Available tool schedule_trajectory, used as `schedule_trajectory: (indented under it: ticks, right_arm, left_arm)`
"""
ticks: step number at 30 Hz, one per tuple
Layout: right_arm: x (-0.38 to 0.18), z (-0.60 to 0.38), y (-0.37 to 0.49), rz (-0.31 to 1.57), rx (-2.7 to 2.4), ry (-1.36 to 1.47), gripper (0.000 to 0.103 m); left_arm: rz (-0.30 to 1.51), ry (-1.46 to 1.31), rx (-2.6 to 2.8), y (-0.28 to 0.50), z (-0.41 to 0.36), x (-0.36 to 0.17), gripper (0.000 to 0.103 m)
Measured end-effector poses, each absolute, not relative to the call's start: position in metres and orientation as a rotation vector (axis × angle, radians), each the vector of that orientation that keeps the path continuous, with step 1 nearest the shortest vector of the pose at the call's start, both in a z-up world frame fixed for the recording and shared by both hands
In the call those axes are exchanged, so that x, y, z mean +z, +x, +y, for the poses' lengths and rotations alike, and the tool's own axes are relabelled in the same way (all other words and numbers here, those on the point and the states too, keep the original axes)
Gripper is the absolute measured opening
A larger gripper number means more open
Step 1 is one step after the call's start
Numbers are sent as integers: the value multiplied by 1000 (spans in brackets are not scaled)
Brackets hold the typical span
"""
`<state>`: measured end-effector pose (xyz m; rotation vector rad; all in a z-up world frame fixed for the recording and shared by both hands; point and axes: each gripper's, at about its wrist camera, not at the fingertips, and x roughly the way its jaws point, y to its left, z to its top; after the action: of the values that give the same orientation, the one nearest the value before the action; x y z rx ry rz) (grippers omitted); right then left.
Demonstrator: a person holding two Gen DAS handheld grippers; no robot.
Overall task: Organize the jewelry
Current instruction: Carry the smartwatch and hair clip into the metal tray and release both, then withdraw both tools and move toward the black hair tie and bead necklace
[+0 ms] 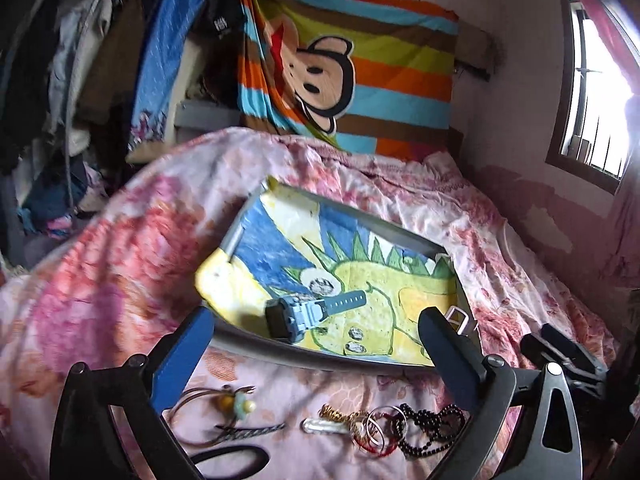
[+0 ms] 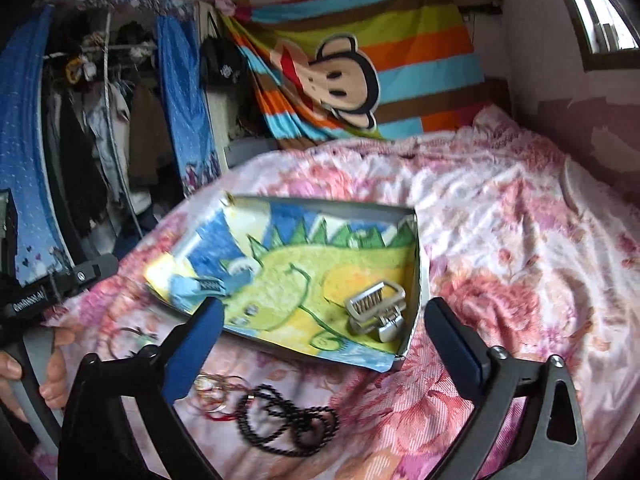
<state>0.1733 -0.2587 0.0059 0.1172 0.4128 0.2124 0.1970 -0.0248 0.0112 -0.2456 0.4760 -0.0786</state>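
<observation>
left wrist view: the left gripper (image 1: 316, 330) stands wide with nothing between its blue pads. a pink floral quilt (image 1: 120, 264) covers the bed. on it, at 12 o'clock from the gripper, lies a shallow grey tray (image 1: 384, 232) lined with a dinosaur drawing (image 1: 360, 280); a blue watch (image 1: 308, 312) rests on the drawing by the near rim. at 6 o'clock, loose on the quilt, lie black beads (image 1: 432, 428), thin bangles (image 1: 378, 430) and a cord with pale beads (image 1: 224, 400). a striped monkey blanket (image 1: 348, 68) hangs on the wall at 12, clothes (image 1: 60, 80) at 10, a window (image 1: 596, 80) at 2.

right wrist view: the right gripper (image 2: 324, 332) is also wide and empty. the tray (image 2: 416, 280) sits at 12 o'clock, a silver hair claw (image 2: 376, 308) in its near right corner, the watch (image 2: 196, 286) at 10. the beads (image 2: 288, 428) lie at 6 on the quilt (image 2: 520, 240). a hand (image 2: 52, 376) grips the other handle at 9.
</observation>
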Motion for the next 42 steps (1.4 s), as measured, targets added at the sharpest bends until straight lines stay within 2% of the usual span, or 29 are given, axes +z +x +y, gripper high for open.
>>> schedule_trajectory:
  ticks: [8,13,26,42]
  right_arm:
    - [25,-248,106,302,238,57,101]
    - [26,-240,75,303,269,43,101]
    - [-7,-237,37,443,271,118,101]
    - [-41,-227,51,621,212,79,101]
  left_arm:
    - [403,-166,-59,134,-14,26,103]
    - [384,-136,-60,96,-7,22,103]
    - [451,-120,-67,35,8,3,103]
    - [549,-99,-63,37,5,-16,103]
